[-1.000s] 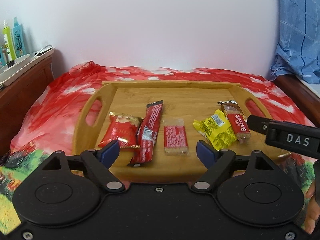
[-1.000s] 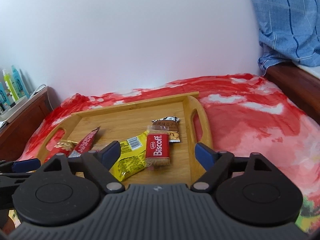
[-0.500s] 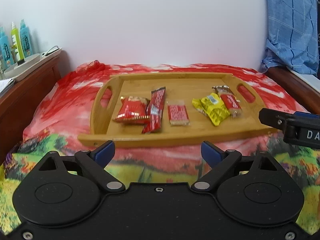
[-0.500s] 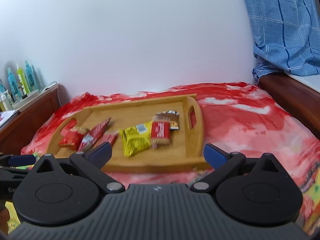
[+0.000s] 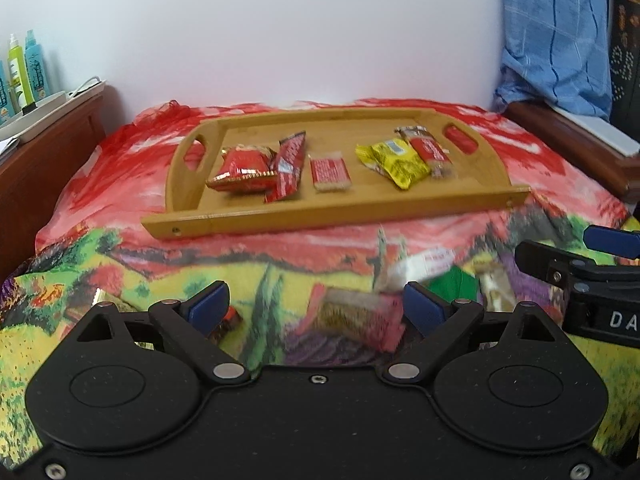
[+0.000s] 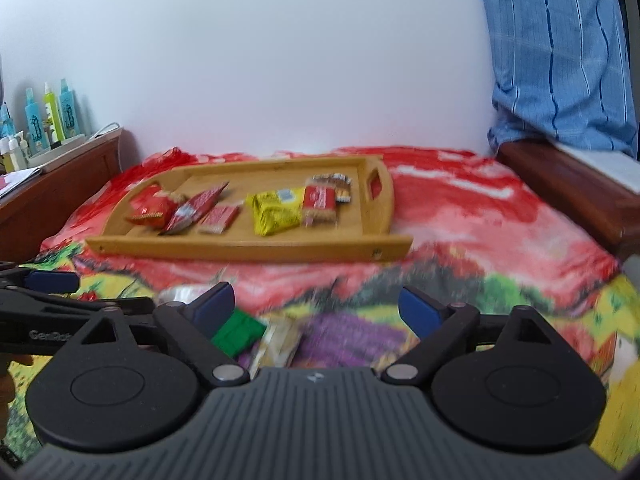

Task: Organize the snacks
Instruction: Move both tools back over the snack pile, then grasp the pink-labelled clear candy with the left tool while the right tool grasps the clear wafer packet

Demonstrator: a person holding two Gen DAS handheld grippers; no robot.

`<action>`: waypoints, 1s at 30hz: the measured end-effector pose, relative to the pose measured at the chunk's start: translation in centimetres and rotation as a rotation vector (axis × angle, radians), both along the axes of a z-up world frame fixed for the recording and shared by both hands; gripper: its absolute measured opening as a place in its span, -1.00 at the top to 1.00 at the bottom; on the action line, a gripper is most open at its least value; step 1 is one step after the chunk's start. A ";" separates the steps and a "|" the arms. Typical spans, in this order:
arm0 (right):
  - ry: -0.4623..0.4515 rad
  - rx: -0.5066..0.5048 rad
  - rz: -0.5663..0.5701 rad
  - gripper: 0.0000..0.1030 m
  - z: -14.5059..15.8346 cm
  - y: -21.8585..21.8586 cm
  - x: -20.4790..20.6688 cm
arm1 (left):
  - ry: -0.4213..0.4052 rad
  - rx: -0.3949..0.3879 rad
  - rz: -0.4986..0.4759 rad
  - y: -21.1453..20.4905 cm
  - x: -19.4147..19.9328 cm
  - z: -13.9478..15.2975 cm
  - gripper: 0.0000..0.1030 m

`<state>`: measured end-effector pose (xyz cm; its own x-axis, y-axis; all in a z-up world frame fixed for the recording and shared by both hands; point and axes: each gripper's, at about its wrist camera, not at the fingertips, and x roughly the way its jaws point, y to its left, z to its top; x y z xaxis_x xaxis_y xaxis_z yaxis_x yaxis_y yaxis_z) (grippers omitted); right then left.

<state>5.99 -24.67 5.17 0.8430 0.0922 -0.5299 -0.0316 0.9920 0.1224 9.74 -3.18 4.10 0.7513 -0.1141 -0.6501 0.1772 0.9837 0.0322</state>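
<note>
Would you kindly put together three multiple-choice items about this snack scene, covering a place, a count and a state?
1. Where does the yellow packet lie?
A. on the bedspread
B. in the wooden tray
C. on the side shelf

2. How many snack packets are in the tray?
A. three
B. six
C. nine

3. How is the left gripper?
A. open, empty
B. shut on a packet
C. shut, empty

Answers:
B: the yellow packet rests inside the wooden tray.
B: six show, from the red pouch across to the Biscoff bar and the brown-striped packet behind it.
A: the left gripper has its blue pads apart, pressing nothing.
</note>
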 end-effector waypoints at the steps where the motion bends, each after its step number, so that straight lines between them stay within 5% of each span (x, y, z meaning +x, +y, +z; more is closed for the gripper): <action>1: 0.004 -0.003 0.000 -0.82 -0.2 0.2 -0.3 | 0.004 0.002 -0.001 0.0 -0.1 -0.2 -0.81; 5: 0.016 -0.032 0.002 -0.71 -0.8 1.0 -1.1 | 0.016 -0.022 0.000 0.1 -0.1 -0.6 -0.79; 11: 0.048 -0.031 0.011 -0.53 -1.5 1.7 -1.2 | 0.062 -0.096 -0.002 0.5 0.7 -1.2 -0.45; 20: 0.121 0.023 0.014 -0.38 -2.8 1.9 -0.3 | 0.080 -0.088 -0.028 -0.2 1.1 -2.2 -0.22; 30: 0.126 0.003 0.017 -0.15 -3.1 2.5 0.0 | 0.068 -0.044 -0.072 -1.2 0.4 -2.6 -0.20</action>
